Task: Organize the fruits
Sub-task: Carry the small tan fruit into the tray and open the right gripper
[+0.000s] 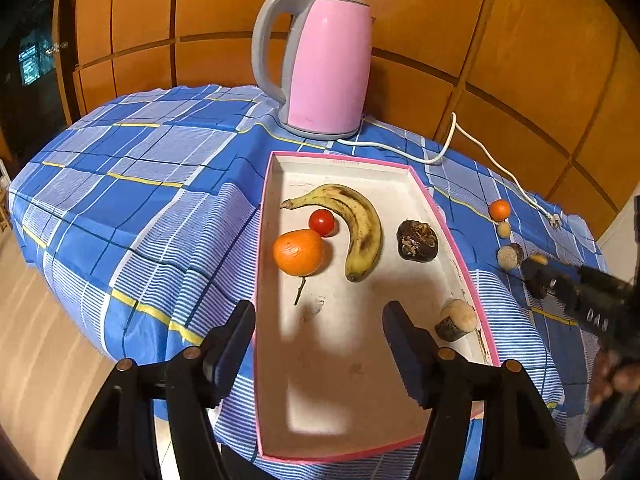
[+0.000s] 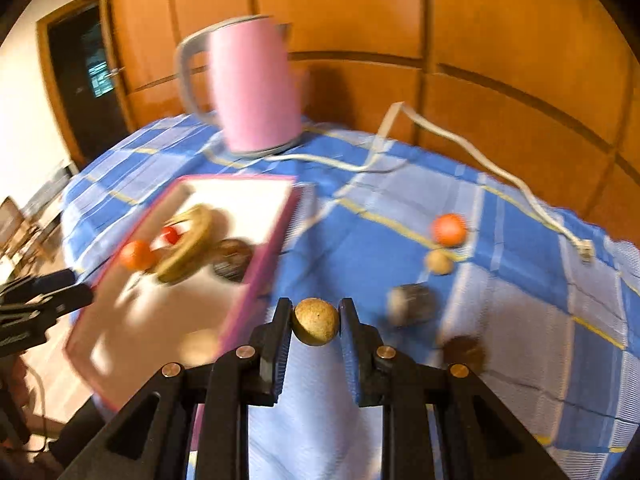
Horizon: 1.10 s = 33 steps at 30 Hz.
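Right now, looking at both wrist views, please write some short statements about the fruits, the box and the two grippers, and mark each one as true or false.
1. The right gripper is shut on a small round tan fruit. True.
2. The banana lies on the tablecloth outside the box. False: it lies inside the pink-edged box.
3. The left gripper is open and holds nothing. True.
4. The cherry tomato is beside the small orange fruit on the cloth. False: it is in the box, next to the large orange.
5. The pink kettle stands beyond the far end of the box. True.
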Available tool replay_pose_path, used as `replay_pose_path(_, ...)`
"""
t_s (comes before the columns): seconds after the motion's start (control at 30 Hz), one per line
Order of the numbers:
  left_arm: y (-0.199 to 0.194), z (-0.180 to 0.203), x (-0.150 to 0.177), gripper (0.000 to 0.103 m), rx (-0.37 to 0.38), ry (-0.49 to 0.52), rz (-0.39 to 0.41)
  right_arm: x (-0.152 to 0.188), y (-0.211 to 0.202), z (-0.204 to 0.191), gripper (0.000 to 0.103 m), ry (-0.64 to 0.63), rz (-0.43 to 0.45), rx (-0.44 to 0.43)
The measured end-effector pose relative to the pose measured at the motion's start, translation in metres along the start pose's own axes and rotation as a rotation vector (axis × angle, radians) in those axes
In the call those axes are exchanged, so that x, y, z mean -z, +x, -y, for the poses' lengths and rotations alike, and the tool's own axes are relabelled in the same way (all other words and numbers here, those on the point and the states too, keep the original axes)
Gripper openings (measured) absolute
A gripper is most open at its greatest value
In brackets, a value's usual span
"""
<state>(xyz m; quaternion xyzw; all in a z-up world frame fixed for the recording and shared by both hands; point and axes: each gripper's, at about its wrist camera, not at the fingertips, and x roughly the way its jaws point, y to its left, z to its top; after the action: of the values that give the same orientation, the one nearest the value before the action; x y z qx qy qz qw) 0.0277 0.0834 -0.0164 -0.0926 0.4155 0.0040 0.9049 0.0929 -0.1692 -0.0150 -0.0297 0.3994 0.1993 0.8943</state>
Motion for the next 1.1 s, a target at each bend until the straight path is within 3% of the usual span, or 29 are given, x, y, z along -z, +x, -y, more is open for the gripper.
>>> replay_pose_path(0.17, 0.001, -0.013, 0.003, 0.067, -0.023, -0.035, -0.008, 0.006, 0.003, -0.041, 0.023, -0.033, -0.027, -0.105)
replay_pose_path(0.47, 0.003, -0.030, 0.002, 0.067, -0.042, -0.075, -0.008, -0.005, 0.042, -0.085, 0.023, -0.068, -0.119, -0.175)
replay_pose_path(0.77, 0.011, -0.029, 0.006, 0.067, -0.036, -0.068, -0.031, -0.008, 0.085, -0.093, 0.024, -0.101, -0.153, -0.114)
replay_pose_path(0.8, 0.011, -0.028, 0.007, 0.067, -0.037, -0.065, -0.031, -0.007, 0.087, -0.092, 0.030, -0.105, -0.158, -0.105)
replay_pose_path(1.1, 0.014, -0.024, 0.009, 0.067, -0.044, -0.050, -0.037, -0.002, 0.072, -0.083, 0.033, -0.075, -0.120, -0.112)
